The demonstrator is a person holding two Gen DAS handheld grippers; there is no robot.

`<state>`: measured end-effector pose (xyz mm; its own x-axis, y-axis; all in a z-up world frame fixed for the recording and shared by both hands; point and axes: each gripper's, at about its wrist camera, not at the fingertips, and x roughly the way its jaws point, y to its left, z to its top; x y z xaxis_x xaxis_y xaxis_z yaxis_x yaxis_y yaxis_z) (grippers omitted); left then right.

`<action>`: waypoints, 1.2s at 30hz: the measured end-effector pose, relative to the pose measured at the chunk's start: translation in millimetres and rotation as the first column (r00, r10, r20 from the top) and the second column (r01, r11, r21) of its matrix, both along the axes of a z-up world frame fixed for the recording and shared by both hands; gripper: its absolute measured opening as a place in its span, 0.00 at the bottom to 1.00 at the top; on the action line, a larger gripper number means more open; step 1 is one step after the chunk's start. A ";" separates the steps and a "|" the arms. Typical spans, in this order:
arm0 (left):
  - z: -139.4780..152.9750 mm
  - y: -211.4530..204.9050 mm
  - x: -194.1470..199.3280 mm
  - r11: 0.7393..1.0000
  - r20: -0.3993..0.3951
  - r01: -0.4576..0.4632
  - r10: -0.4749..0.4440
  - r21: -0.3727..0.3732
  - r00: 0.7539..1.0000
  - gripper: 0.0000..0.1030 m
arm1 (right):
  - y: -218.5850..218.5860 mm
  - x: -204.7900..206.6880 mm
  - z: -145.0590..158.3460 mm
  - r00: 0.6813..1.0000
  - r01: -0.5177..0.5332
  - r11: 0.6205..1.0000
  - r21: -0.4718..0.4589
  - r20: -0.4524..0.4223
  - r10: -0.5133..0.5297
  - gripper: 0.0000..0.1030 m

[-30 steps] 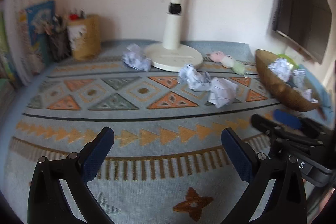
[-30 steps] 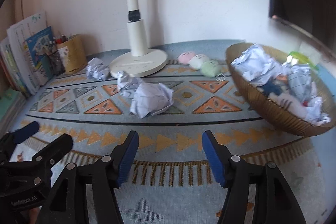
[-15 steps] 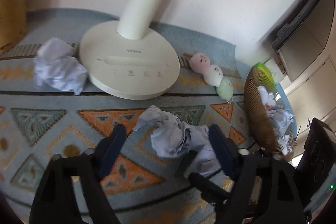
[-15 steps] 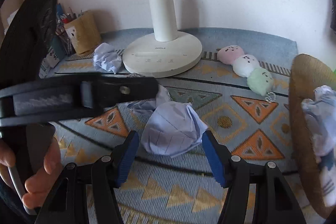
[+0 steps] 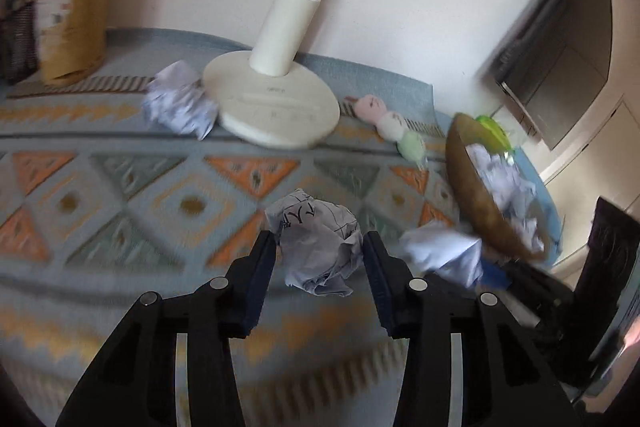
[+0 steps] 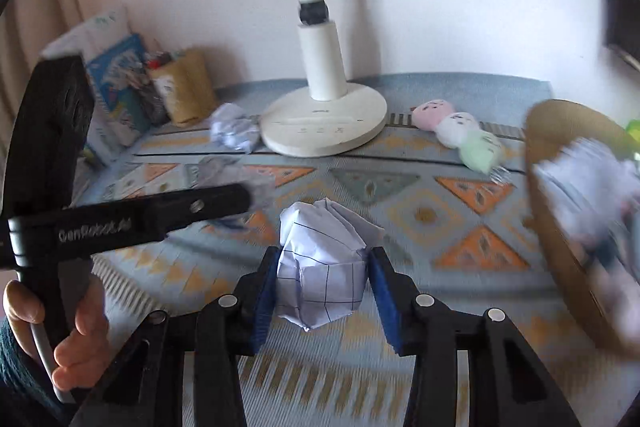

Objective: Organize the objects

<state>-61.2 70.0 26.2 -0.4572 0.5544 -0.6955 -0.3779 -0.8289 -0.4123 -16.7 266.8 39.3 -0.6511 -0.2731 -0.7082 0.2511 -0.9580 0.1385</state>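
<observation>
A crumpled paper ball with writing (image 5: 316, 247) sits between the blue pads of my left gripper (image 5: 319, 251); its jaws are closing and both pads touch the paper. My right gripper (image 6: 323, 267) is also closing, its pads pressed on a grid-lined paper ball (image 6: 324, 259). That right-hand ball (image 5: 444, 255) shows blurred in the left wrist view, beside the woven bowl (image 5: 476, 203). The bowl (image 6: 560, 227) holds several crumpled papers. Another paper ball (image 5: 178, 103) lies against the lamp base (image 5: 276, 111).
A patterned mat covers the table. Three plush balls (image 6: 456, 127) lie between the lamp base (image 6: 324, 123) and the bowl. A pen holder (image 5: 72, 23) and books (image 6: 116, 87) stand at the back left, a monitor (image 5: 560, 47) at the right. A hand (image 6: 76, 327) grips the left tool.
Both grippers came forward over the paper balls and their jaws narrowed onto them. The left view has since drawn back from the lamp base, with the ball staying between the pads.
</observation>
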 end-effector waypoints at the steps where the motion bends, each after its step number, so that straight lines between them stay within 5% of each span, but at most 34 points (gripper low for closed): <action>1: -0.9 -6.4 20.8 1.000 -0.007 -0.019 0.019 -0.021 1.000 0.41 | 0.1 18.9 2.4 1.000 0.009 1.000 0.008 -0.023 -0.009 0.43; 8: -16.0 1.3 87.8 0.981 -0.144 -0.105 0.082 -0.163 0.986 0.43 | -4.2 55.1 -19.5 0.995 0.095 0.995 0.026 -0.027 -0.094 0.44; 11: -15.3 12.8 91.6 0.962 -0.205 -0.129 0.080 -0.240 0.976 0.45 | -5.0 50.8 -21.8 0.992 0.127 0.990 0.069 -0.026 -0.125 0.54; 14: -16.0 11.8 90.8 0.953 -0.211 -0.155 0.101 -0.259 0.972 0.48 | 7.4 49.6 -28.2 0.989 0.147 0.989 0.020 0.024 -0.147 0.60; 18: -16.1 13.5 94.6 0.941 -0.234 -0.171 0.103 -0.293 0.967 0.49 | 16.7 58.8 -23.4 0.987 0.157 0.987 -0.025 -0.018 -0.157 0.65; 30: -14.1 12.8 98.7 0.950 -0.244 -0.165 0.099 -0.266 0.965 0.49 | 0.9 56.2 -27.4 0.986 0.165 0.983 0.084 -0.028 -0.164 0.65; 36: -13.6 9.3 97.6 0.951 -0.241 -0.177 0.116 -0.253 0.964 0.49 | -4.8 53.1 -30.8 0.992 0.129 0.988 0.090 -0.010 -0.129 0.41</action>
